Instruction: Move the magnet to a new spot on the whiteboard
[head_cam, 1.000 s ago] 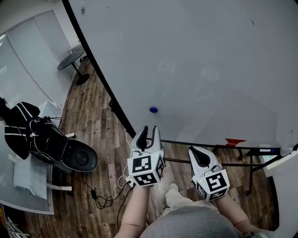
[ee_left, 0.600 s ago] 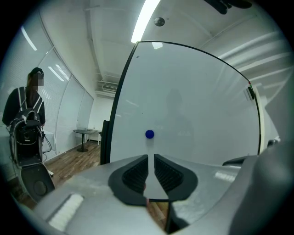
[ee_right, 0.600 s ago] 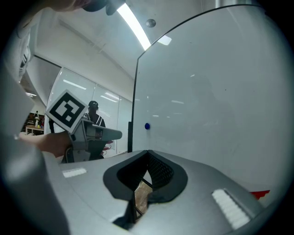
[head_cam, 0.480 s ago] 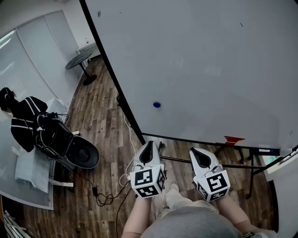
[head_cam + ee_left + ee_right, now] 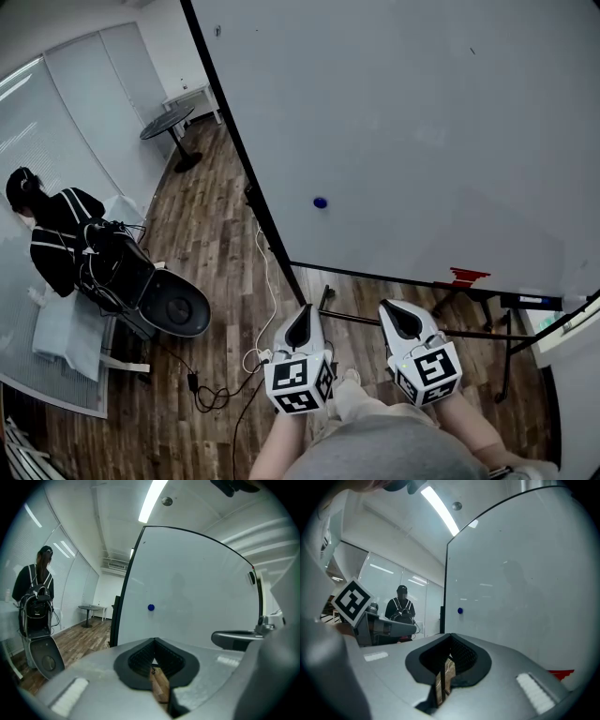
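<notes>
A small blue magnet (image 5: 321, 202) sticks to the big whiteboard (image 5: 422, 122), low and near its left edge. It also shows as a blue dot (image 5: 151, 607) in the left gripper view and as a dot (image 5: 460, 611) in the right gripper view. My left gripper (image 5: 302, 323) is held well back from the board, below the magnet. Its jaws have just closed and hold nothing; it is shut (image 5: 154, 641). My right gripper (image 5: 394, 314) hangs beside it, also shut and empty (image 5: 451, 637).
A person with a backpack (image 5: 56, 225) stands at the left beside a black rounded device (image 5: 173, 314). Cables (image 5: 216, 398) lie on the wood floor. A round table (image 5: 169, 122) stands farther back. A red item (image 5: 459, 277) rests on the board's ledge above the stand legs (image 5: 469, 333).
The left gripper's jaws, open a second ago, have shut empty, and it has drawn back and down from the board. The magnet stays on the board. The right gripper backed off slightly.
</notes>
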`<state>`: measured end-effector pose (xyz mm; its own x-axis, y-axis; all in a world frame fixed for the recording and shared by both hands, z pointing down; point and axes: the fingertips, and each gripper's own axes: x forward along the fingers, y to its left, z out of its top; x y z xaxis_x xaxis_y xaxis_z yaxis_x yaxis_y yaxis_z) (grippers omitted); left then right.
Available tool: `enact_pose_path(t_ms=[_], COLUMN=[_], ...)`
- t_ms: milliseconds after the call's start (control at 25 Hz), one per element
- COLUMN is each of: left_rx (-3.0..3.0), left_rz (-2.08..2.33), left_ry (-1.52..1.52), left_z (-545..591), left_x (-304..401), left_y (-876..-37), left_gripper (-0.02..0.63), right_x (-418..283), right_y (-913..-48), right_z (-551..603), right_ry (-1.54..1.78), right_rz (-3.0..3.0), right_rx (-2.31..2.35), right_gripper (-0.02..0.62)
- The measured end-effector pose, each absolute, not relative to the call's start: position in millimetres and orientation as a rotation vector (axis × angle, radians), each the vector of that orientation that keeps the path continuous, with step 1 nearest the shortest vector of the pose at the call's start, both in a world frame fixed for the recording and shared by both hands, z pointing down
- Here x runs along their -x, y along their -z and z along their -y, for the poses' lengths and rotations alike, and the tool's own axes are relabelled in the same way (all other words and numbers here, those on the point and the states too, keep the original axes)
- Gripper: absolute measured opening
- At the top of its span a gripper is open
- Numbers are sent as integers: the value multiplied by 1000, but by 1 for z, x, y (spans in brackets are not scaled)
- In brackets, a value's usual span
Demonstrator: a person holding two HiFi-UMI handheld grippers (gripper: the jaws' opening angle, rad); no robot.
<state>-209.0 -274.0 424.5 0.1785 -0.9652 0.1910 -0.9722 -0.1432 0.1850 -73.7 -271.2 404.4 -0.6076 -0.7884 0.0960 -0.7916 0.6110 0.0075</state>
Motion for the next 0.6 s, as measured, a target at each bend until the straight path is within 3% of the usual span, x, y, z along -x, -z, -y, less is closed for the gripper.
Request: enact_pose_path(t_ms=[600], left_rx=[-2162], left_rz=[1813], left_ry=[-48], left_z=[227], left_x=[205], left_y=[-444], left_gripper=[5], right_x=[73], right_y=[-414], right_z=[235], right_ry=[-76], right_rz=[2737], right_rx=[-1320], right_gripper=[0])
